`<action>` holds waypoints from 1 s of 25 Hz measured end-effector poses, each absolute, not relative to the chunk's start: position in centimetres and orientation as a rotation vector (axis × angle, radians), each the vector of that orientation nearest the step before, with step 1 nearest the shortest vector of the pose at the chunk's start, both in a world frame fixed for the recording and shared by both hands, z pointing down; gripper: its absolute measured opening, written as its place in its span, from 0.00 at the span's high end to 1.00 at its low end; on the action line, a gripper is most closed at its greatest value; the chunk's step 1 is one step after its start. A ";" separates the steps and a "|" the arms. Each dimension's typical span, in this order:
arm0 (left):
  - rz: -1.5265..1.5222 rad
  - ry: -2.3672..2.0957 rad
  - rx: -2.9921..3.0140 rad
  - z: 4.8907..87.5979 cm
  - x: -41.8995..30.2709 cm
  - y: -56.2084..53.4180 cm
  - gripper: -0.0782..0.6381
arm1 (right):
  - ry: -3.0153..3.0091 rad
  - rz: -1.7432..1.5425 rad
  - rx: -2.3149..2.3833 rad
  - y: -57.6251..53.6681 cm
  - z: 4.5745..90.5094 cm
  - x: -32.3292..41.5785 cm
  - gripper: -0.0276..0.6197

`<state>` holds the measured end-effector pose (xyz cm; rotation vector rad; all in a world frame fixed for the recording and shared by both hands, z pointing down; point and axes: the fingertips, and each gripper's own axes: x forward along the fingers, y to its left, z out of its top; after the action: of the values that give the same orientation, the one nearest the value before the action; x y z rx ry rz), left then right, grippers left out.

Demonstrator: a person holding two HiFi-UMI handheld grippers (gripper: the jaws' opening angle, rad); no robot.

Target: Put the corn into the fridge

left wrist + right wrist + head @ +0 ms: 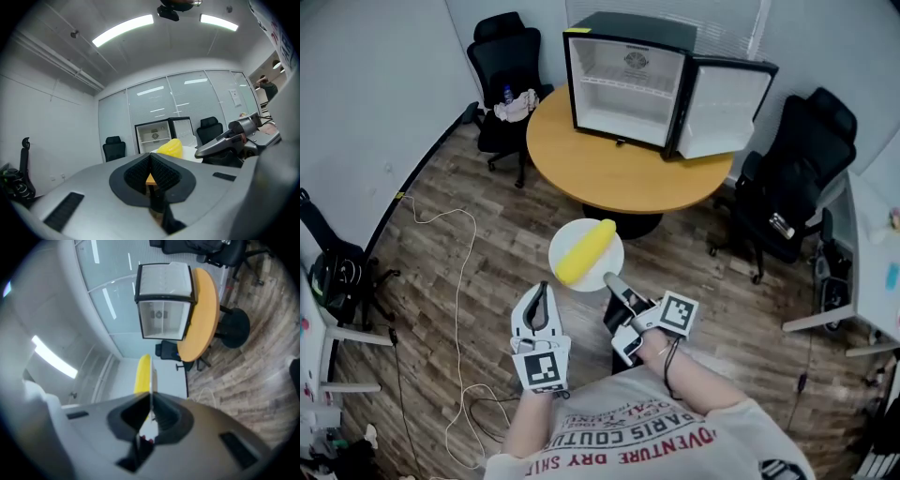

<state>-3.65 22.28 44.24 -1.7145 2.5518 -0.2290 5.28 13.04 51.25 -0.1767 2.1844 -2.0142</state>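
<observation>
Two claws: the left claw [542, 292], clenched and empty, beside the right claw [611, 279], which pinches the rim of a round white plate [565, 239] bearing the long yellow corn [586, 251] just ahead of it, well short of the open black fridge [628, 80] beyond, so the carry and placing seem left to do.

Corn [586, 250]: one yellow cob, whole, lying diagonally on a white plate [567, 234] at frame centre, tip pointing upper right. Fridge [628, 80]: black mini unit, upper centre, upright on the round wooden table [609, 173], door swung fully open to the right, white interior with a wire shelf facing the camera.
</observation>
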 end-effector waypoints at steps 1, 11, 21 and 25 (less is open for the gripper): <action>-0.231 2.557 -1.701 44.3 -4.4 21.2 0.84 | 2.192 -2.017 -0.162 12.0 51.2 4.5 0.90; -0.270 2.547 -1.604 42.5 -11.2 7.3 0.84 | 2.236 -1.991 -0.107 -2.5 49.5 -2.2 0.90; -0.201 2.505 -1.709 42.9 -15.2 -3.1 0.84 | 2.182 -2.007 -0.205 -11.8 50.0 -6.5 0.90; -0.171 2.429 -1.793 43.7 -17.8 -7.3 0.84 | 2.165 -1.971 -0.250 -15.3 50.4 -9.1 0.90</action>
<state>-17.84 -7.33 43.65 -1.7927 2.4288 -0.1714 -9.14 -15.31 50.42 -0.2503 2.1646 -1.9707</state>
